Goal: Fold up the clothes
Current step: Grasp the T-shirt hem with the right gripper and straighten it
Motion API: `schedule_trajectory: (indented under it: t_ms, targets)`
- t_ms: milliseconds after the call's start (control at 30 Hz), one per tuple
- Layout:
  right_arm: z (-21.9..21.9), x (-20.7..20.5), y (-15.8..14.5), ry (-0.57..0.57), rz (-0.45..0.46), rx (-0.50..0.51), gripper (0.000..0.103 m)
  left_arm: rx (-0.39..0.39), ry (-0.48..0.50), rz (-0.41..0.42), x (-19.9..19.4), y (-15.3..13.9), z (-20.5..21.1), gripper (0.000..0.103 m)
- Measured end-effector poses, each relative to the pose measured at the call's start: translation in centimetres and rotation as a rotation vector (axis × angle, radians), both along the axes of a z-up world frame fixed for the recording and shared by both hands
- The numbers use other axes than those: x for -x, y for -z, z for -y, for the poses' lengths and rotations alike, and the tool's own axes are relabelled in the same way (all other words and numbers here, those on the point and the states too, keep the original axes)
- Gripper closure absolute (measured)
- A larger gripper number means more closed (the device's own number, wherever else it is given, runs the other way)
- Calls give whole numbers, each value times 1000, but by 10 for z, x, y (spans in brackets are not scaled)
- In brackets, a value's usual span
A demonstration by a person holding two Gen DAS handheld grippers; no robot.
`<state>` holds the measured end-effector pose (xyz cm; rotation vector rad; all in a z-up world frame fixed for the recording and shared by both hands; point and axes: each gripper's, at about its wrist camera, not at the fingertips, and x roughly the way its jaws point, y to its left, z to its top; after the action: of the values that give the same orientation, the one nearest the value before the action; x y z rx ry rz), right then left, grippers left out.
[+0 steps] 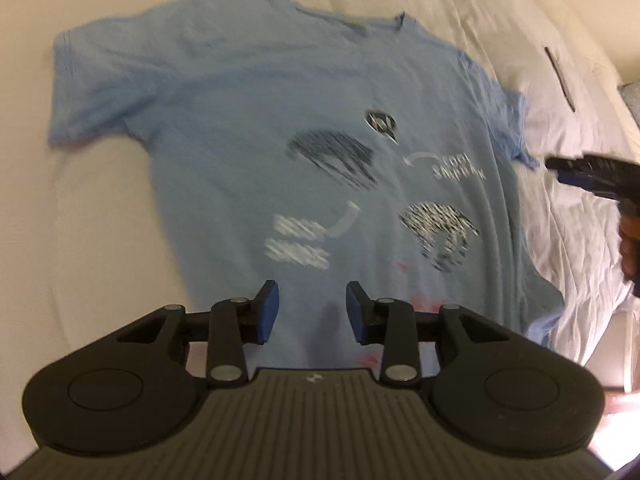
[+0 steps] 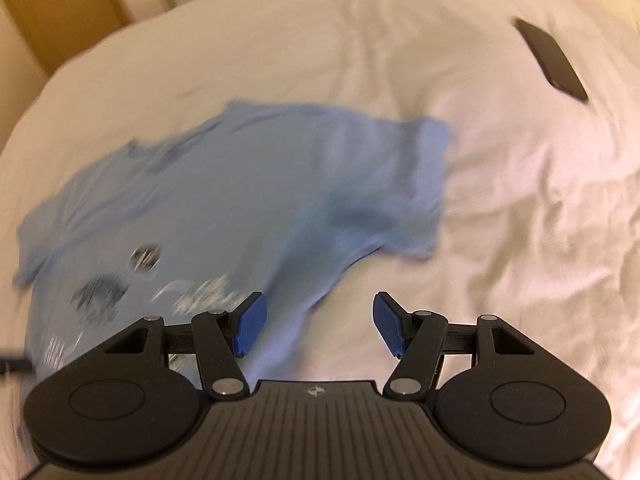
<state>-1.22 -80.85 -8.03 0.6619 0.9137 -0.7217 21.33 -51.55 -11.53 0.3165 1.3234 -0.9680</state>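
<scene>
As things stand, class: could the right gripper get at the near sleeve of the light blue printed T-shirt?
Probably yes. The right gripper is open and empty, and the sleeve of the light blue printed T-shirt lies flat on the white bedsheet ahead, nothing between.

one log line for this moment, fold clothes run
stage: pre-grasp | light blue printed t-shirt: flat, unfolded on white bed sheet | left hand-held gripper: open | right hand-held gripper: open
</scene>
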Motion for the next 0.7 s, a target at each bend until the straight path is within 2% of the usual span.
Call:
schedule_trajectory:
  t_ms: [200, 333, 367, 400, 433, 467, 533, 567, 633, 667, 700]
  targets:
    - [70, 30, 54, 127, 159, -165, 41, -66, -6, 6, 66, 2, 28, 70]
    - [96, 41, 72, 145, 231, -206, 45, -70, -2, 10, 96, 0, 48, 70]
    - [102, 43, 76, 142, 237, -213, 51, -66, 6, 13, 101, -2, 52, 69]
    - [107, 45, 76, 141, 241, -204, 71, -67, 16, 16, 106, -3, 55, 69]
    - [112, 48, 74, 142, 244, -180, 86, -70, 26, 20, 110, -5, 58, 69]
    - [117, 49, 71, 135, 237, -150, 94, -74, 35, 27, 113, -6, 62, 69]
    - [131, 51, 65, 112, 218, -92, 91, -81, 41, 40, 117, -8, 65, 69]
    - [140, 51, 64, 99, 218, -79, 87, -86, 33, 40, 118, -7, 65, 69]
    - [157, 46, 63, 69, 219, -60, 62, -96, 16, 41, 119, -5, 66, 69]
    - [165, 44, 62, 52, 217, -44, 42, -102, 11, 39, 120, -4, 67, 69]
    - [172, 41, 61, 31, 214, -23, 41, -108, 5, 37, 120, -3, 67, 69]
